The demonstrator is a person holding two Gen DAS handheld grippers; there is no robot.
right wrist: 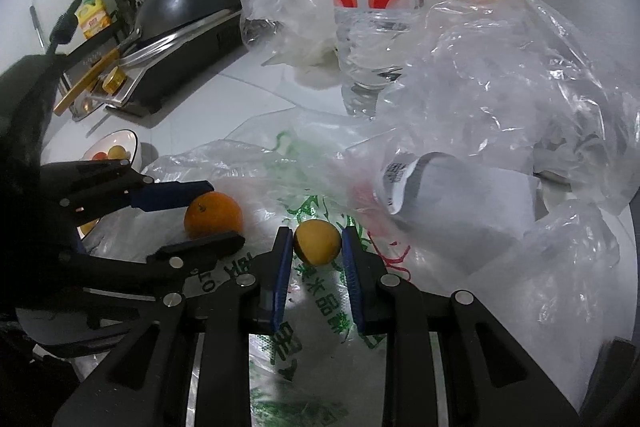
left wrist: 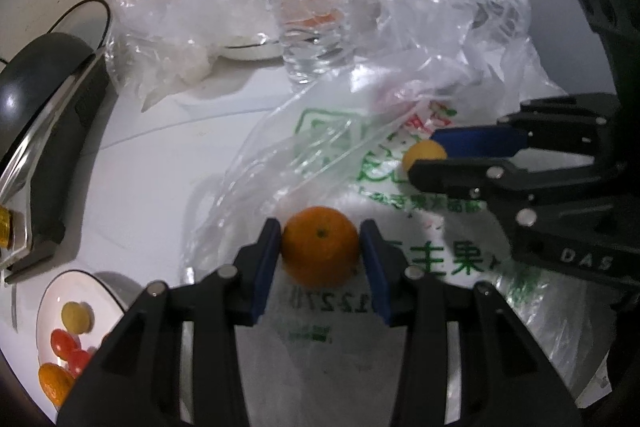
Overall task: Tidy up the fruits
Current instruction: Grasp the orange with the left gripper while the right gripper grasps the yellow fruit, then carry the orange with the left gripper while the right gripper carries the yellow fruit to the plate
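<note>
The left gripper (left wrist: 320, 247) clamps an orange (left wrist: 320, 246) at lower centre, above a printed plastic bag (left wrist: 460, 263). The right gripper (right wrist: 316, 242) clamps a small yellow fruit (right wrist: 317, 241). A bowl (left wrist: 52, 291) sits at the lower-left edge; the water bottle (right wrist: 370, 7) and crumpled bags crowd the top.

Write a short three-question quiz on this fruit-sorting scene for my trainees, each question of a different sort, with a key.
1. True or false: the left gripper holds the orange between its jaws.
2. What does the right gripper hold? A) a tomato B) a small yellow fruit C) the water bottle
3. Fill in: fruit already sorted lies in the white ____ beside the black pan.

Key: 1 true; 2 B; 3 bowl.
</note>
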